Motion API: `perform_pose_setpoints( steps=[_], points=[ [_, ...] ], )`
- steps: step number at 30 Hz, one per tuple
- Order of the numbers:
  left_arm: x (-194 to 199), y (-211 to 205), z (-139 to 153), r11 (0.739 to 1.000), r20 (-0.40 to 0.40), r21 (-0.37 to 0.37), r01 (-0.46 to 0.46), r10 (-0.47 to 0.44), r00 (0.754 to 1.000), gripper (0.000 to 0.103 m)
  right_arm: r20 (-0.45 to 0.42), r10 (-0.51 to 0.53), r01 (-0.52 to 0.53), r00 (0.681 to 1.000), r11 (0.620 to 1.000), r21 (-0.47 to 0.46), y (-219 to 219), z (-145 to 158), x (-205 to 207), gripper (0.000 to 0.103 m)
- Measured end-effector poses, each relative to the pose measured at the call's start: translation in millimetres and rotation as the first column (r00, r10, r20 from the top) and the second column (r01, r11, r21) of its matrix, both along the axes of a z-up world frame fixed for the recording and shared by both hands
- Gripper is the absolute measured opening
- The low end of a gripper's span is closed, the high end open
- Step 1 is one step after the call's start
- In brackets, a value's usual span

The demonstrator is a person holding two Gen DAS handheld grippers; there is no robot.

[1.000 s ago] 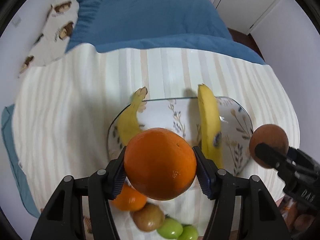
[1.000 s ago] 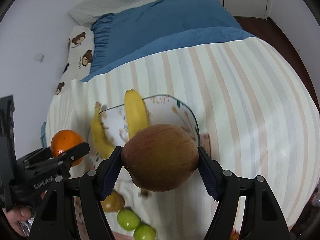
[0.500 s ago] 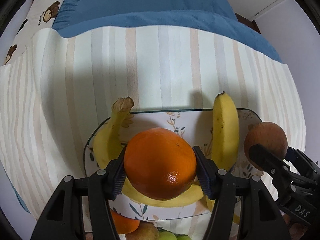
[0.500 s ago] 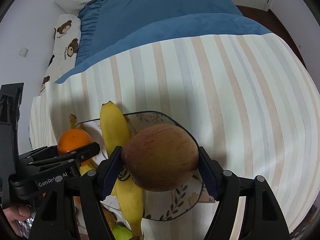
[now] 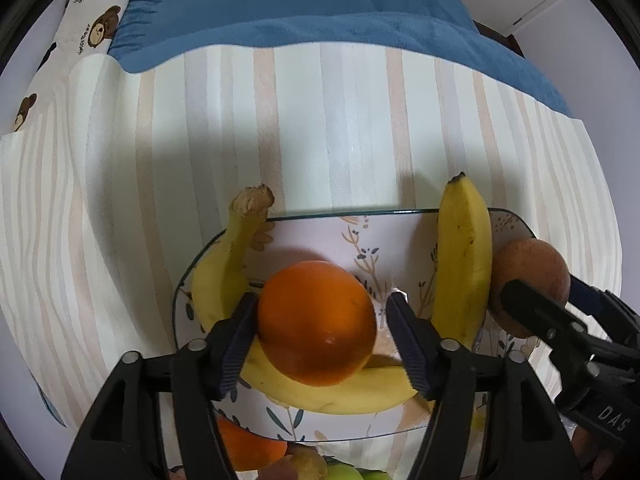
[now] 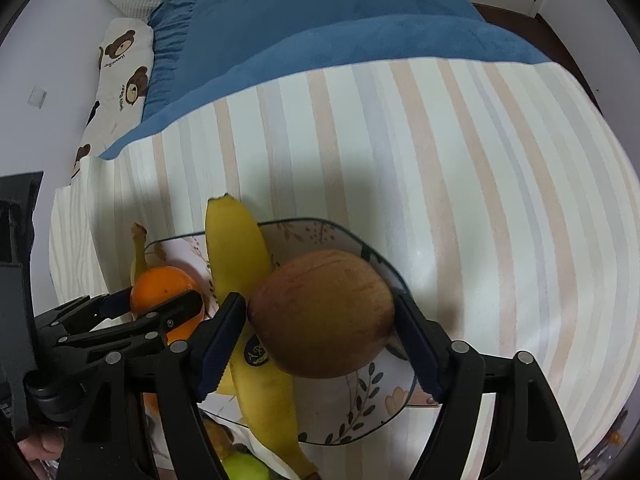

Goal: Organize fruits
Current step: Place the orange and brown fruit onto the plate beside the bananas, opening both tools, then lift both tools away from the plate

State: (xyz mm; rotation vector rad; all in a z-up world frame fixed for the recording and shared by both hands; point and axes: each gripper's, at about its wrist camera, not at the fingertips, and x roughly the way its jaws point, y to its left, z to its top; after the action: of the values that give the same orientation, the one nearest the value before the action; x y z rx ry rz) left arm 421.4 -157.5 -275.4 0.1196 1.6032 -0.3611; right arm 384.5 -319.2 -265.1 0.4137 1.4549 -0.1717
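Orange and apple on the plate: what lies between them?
A straight banana lies between the orange and the apple; the left wrist view shows it best.

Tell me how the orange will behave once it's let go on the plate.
The orange is round, so it will probably roll once free. It sits over a curved banana, which may tip it sideways. The plate looks smooth and shallow, so it offers little to stop a roll. The left claw is opening around it, with a gap showing at one pad.

Orange and apple over plate (2 bananas).
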Motion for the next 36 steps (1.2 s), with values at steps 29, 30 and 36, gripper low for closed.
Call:
perform_pose_setpoints(
  steps=[29, 30, 36],
  points=[
    [-81, 72, 105, 0.996, 0.323, 0.041, -0.079, 0.062, 0.944, 0.101, 0.134, 0.111, -0.08, 0.985, 0.973, -0.217, 39, 94, -89, 0.1],
    [-85, 74, 109, 0.996, 0.333, 0.039, -0.082, 0.064, 0.941, 0.101, 0.14, 0.111, -0.078, 0.984, 0.973, -0.219, 41, 97, -95, 0.1],
    [-120, 87, 140, 0.995, 0.414, 0.022, -0.1, 0.082, 0.906, 0.101, 0.194, 0.106, -0.057, 0.975, 0.968, -0.245, 51, 120, -119, 0.1]
  ],
)
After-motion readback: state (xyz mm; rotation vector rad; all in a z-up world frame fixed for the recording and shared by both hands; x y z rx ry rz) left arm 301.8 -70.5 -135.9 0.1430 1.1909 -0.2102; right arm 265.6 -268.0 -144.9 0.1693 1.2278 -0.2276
